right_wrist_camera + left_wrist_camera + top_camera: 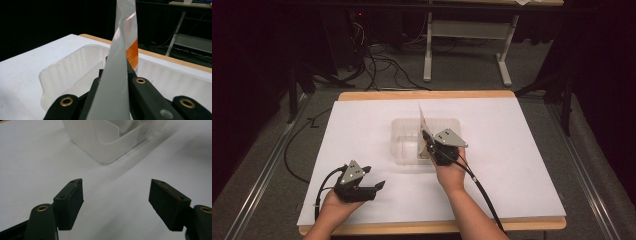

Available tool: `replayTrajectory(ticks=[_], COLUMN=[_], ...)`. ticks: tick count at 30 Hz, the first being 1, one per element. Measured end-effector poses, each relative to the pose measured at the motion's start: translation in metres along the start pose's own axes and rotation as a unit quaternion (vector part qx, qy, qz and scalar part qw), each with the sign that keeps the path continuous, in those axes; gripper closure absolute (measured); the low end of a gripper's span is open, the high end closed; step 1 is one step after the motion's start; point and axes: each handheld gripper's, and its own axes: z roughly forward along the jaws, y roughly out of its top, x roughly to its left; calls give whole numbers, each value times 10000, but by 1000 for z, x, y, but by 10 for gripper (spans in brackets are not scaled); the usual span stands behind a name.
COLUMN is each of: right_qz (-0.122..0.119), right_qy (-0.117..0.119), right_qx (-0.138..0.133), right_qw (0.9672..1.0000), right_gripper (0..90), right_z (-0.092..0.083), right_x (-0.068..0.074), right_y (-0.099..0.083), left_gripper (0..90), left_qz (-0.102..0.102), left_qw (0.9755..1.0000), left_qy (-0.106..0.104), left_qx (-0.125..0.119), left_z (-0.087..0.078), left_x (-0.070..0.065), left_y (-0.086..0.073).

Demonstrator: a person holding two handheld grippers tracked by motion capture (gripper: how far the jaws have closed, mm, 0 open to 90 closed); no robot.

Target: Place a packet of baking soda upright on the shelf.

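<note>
The right tool [430, 145] is clamped on a thin packet [424, 131], its jaws pressed flat against both sides of it. In the right gripper view the packet [117, 75] rises on edge from between the jaws, grey-white with an orange patch on one face, and its upper part bends slightly. The packet stands upright over the clear plastic bin [404, 150], at the bin's right side; whether its lower edge touches the bin cannot be told. The bin [75, 65] sits near the middle of the white sheet that covers the desk [512, 150], and a low divider shows inside it.

The left tool [374, 177] is open and holds nothing; its jaws stand wide apart. It rests low over the desk near the front left, well apart from the bin. In the left gripper view a corner of the bin [110, 145] lies ahead of the spread jaws, with bare white desk [32, 165] between them.
</note>
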Motion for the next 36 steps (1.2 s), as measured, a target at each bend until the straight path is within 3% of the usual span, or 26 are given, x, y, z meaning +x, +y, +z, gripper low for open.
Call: replayTrajectory(ticks=[10,15,20,24,27,36], right_qz=[25,44,14,-22,8,-17], right_qy=[-21,70,170,100,183,259], right_qx=[33,28,27,-10,76,113], right_qw=[10000,10000,9999,9999,9998,9996], right_gripper=[844,769,564,366,308,294], right_z=[-1,-2,-4,-6,-7,-18], right_x=[-2,-2,-1,1,1,-1], right_y=[3,9,13,14,15,16], left_gripper=[281,281,280,281,280,278], left_qz=[-30,-28,-18,-15,-15,-22], left_qw=[10000,10000,10000,10000,10000,9999], left_qy=[-6,-10,-16,-25,-32,-27], left_qx=[-45,-45,-42,-50,-61,-113], left_z=[-1,0,-1,0,0,-3], left_x=[1,1,1,1,0,2], left_y=[0,0,0,1,1,1])
